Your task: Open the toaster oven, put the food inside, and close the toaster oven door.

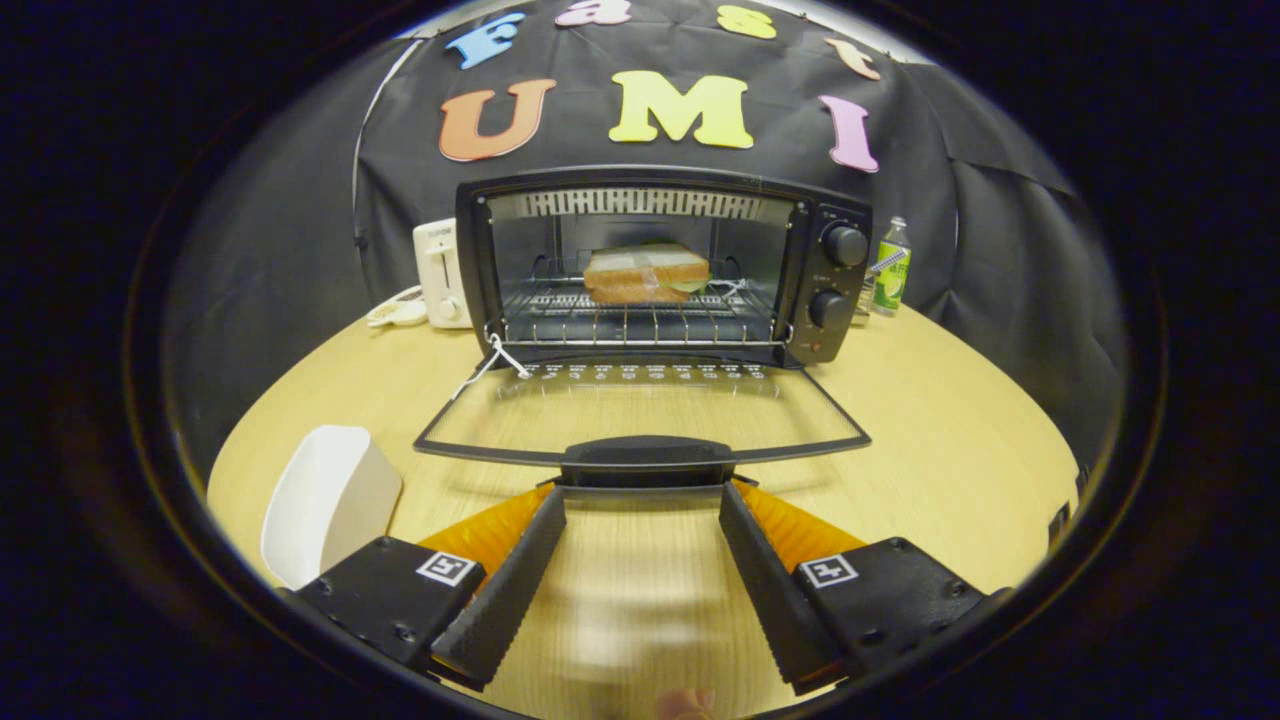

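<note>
Wood-grain bench [900, 450] carries everything here. Gripper [642, 500] fingers are spread wide and hold nothing; bare bench shows between them. Fingertips sit just short of the door handle [647, 461], one tip near each end of it, can't tell if they touch it.

Toaster oven [660, 265] stands straight ahead, beyond the fingers. Its glass door [640, 410] is fully dropped, lying about flat over the bench with the handle edge nearest the fingers. A white string [492, 362] hangs off the door's hinge corner on the left-finger side.

Food: a sandwich [645, 272] is already inside, on the wire rack [640, 315], set toward the back of the cavity, roughly centred. Looks like toasted bread with something green at one edge, hard to make out more.

Two control knobs [845, 245] are stacked on the oven's panel, on the right-finger side.

White curved container [325, 500] sits on the bench just outside the left finger, well apart from the oven. Further back on that side, beside the oven, a white pop-up toaster [441, 272] with a small white object [396, 309] lying in front of it. Beyond the oven on the right-finger side, a clear bottle with a green label [892, 265] stands upright near the black cloth wall.
</note>
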A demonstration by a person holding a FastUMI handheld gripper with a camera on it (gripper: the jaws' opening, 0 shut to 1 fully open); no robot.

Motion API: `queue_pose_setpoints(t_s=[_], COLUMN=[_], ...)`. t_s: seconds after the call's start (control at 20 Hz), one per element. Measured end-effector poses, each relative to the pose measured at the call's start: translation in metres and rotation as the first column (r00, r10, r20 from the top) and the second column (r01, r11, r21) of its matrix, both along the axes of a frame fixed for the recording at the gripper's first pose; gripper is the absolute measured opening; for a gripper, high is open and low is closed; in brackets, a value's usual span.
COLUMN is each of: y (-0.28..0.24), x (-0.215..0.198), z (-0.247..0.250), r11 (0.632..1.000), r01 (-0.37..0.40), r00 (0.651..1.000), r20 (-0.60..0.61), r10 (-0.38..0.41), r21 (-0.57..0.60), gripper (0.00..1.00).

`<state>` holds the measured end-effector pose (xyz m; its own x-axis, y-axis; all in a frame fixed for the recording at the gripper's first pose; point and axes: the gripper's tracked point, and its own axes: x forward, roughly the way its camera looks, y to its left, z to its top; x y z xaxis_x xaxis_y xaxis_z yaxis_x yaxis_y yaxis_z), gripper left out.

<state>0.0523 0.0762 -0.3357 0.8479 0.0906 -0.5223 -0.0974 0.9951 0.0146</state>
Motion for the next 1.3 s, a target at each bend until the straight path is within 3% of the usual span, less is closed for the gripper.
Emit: queue_pose_setpoints(t_s=[0.85,1.3], y=[0.000,0.001], x=[0.004,0.007], z=[0.004,0.025], r11=[0.999,0.998], r01=[0.010,0.007], r00=[0.999,0.983], r20=[0.047,0.184], r10=[-0.012,-0.019], r21=[0.036,0.066], gripper=[1.00,1.00])
